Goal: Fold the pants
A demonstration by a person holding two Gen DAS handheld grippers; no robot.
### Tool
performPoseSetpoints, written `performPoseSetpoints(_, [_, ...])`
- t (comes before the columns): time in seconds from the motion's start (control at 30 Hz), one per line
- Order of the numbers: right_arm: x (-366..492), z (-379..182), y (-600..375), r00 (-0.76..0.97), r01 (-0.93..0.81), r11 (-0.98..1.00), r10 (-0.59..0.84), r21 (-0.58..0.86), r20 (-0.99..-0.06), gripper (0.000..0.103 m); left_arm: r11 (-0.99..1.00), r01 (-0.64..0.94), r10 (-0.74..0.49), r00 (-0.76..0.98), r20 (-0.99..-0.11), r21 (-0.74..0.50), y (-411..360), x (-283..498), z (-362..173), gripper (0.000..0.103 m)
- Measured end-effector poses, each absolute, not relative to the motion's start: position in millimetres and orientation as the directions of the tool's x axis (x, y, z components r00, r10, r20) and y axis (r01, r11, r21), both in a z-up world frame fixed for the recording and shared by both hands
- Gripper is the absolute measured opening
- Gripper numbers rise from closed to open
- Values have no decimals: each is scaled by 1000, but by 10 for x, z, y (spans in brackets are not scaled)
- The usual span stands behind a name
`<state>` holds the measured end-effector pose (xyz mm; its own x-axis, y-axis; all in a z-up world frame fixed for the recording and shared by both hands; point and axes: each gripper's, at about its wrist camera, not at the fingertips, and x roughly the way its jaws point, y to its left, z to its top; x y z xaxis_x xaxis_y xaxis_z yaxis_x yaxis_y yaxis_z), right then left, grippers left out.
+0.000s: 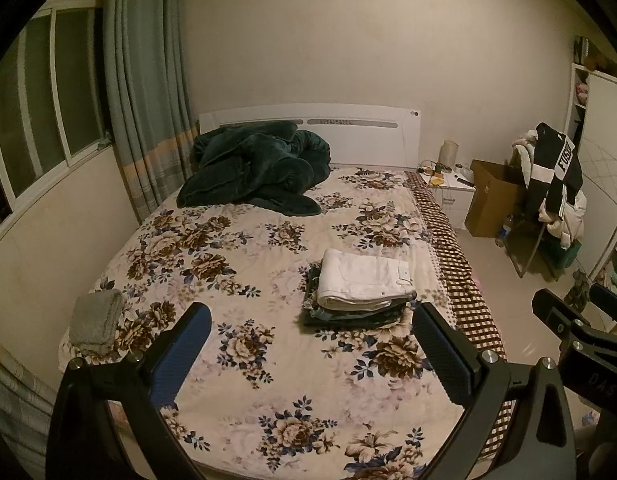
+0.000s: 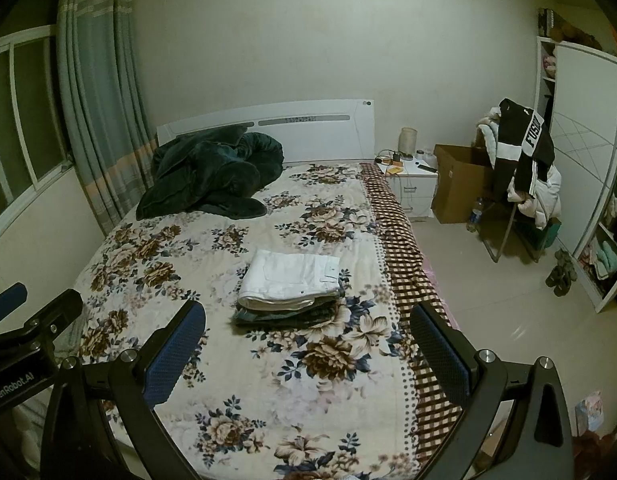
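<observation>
Left wrist view looks down the bed [image 1: 244, 364], whose flowered cover runs to the white headboard [image 1: 348, 136]. The left hand-held gripper [image 1: 310, 350] hangs above the foot end with its two fingers wide apart and nothing between them. White pants [image 1: 364, 280], folded flat, top a small stack of folded clothes [image 1: 352, 314] that lies on the cover near the bed's right edge, about halfway along it. A dark green blanket [image 1: 256, 172] is bunched at the head end toward the left corner. A grey cloth [image 1: 96, 320] lies at the left edge near the foot. The right hand-held gripper [image 1: 580, 320] shows at the frame's right side, past the bed's right edge.

Right wrist view shows the same bed [image 2: 180, 248] from slightly further right. The right hand-held gripper [image 2: 308, 344] also has its fingers spread wide, gripping nothing, over the foot end. The white pants [image 2: 290, 278] sit squarely on the stack [image 2: 284, 314]. Beyond the right edge stand a white nightstand [image 2: 416, 188], a cardboard box [image 2: 456, 184] and a chair draped with clothes [image 2: 524, 160]. The left hand-held gripper [image 2: 32, 308] shows at the frame's left side.
</observation>
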<state>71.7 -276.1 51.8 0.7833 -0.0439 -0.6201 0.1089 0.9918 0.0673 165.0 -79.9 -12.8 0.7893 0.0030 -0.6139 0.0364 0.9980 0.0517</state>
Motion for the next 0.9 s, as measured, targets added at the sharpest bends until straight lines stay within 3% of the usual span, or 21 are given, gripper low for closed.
performPoseSetpoints(0.9, [727,610,-2673,787,102,992,-39,68,-616,103,998,27,13,812,-584,61,-794,1583,-96,103])
